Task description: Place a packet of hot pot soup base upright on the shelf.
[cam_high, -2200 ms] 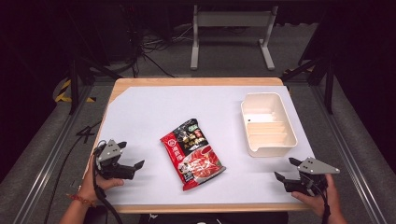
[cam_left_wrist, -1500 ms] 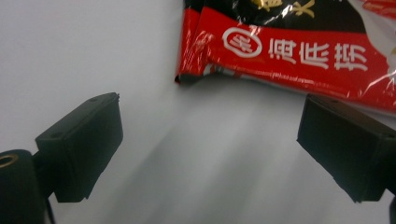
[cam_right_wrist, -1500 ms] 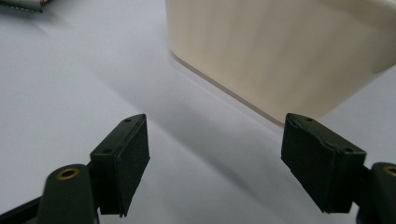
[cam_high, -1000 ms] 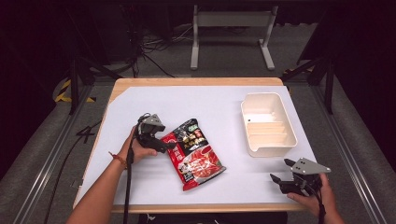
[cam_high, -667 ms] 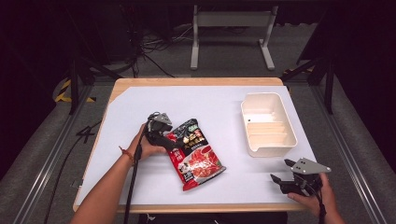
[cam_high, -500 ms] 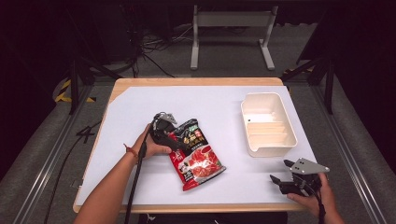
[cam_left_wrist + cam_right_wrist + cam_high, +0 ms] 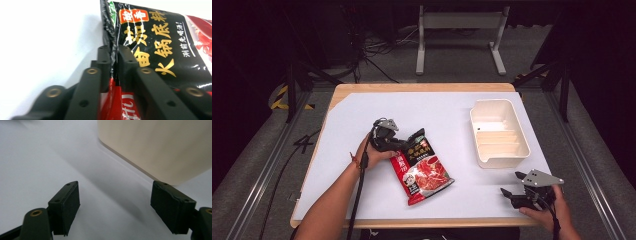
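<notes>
The pouch (image 7: 421, 165) lies flat near the middle of the white table (image 7: 452, 107), its black top end toward 11 o'clock and its red end toward 5 o'clock in the high view. The left gripper (image 7: 399, 145) comes at it from 9 o'clock and sits on the pouch's upper left edge. In the left gripper view its jaws have just closed, and they now pinch the crinkled side seam of the pouch (image 7: 160, 50) between them — one jaw on the table side, the other over the printed face, with no gap to be seen. The left hand (image 7: 369, 152) wraps the gripper's body, the forearm running down to the table's near edge at about 7 o'clock, the cable trailing along it.

The right gripper (image 7: 508, 194) rests low at the table's near right corner, about 4 o'clock from the pouch and well apart from it. Its jaws stand wide open with nothing between them, pointing toward 9 o'clock in the high view; in the right gripper view they frame bare table, with the wall of the tray (image 7: 155, 147) just beyond.

The cream tray (image 7: 499, 134) sits at the pouch's 3 o'clock, apart from it, near the table's right edge — ribbed inside, holding nothing that I can see. The right gripper lies just below it, at its 6 o'clock.
</notes>
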The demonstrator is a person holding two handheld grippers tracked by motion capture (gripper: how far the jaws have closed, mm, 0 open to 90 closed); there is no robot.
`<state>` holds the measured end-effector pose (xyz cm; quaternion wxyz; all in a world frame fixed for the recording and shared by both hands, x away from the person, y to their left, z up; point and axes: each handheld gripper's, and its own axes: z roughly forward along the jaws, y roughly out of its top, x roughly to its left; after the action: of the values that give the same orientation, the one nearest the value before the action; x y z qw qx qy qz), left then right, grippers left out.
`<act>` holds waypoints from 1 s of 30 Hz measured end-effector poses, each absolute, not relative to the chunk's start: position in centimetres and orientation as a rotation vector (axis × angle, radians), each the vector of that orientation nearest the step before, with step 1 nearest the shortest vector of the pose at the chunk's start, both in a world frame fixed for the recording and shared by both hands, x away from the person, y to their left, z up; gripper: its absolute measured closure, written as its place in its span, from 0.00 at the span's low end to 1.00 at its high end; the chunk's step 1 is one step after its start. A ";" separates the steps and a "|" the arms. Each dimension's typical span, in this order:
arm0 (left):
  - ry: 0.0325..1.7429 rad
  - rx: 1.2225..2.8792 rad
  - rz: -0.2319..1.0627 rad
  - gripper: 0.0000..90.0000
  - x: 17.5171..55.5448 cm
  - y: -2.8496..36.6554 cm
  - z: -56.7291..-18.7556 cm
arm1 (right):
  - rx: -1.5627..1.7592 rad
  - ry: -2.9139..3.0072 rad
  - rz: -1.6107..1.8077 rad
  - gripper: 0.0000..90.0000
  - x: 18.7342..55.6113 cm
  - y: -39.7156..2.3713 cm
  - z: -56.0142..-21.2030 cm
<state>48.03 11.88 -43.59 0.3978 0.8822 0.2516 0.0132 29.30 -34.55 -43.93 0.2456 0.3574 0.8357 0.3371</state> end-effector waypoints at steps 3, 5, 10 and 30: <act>0.637 2.228 0.068 0.96 47.7 11.8 -43.3 | 0.981 2.276 0.923 0.26 29.3 -34.6 -43.9; 0.637 2.201 0.076 0.96 47.4 12.0 -42.8 | 0.977 2.271 0.926 0.26 29.2 -34.7 -43.8; 0.623 2.160 0.139 0.97 46.5 12.1 -41.6 | 0.984 2.256 0.931 0.26 29.1 -34.9 -43.7; 0.552 1.947 0.286 0.97 43.5 11.8 -35.8 | 1.008 2.253 0.893 0.26 29.4 -35.1 -44.0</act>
<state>43.52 11.83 -35.83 0.5218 0.8127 0.2302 0.1193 29.40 -35.13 -44.05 0.2557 0.3714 0.8297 0.3290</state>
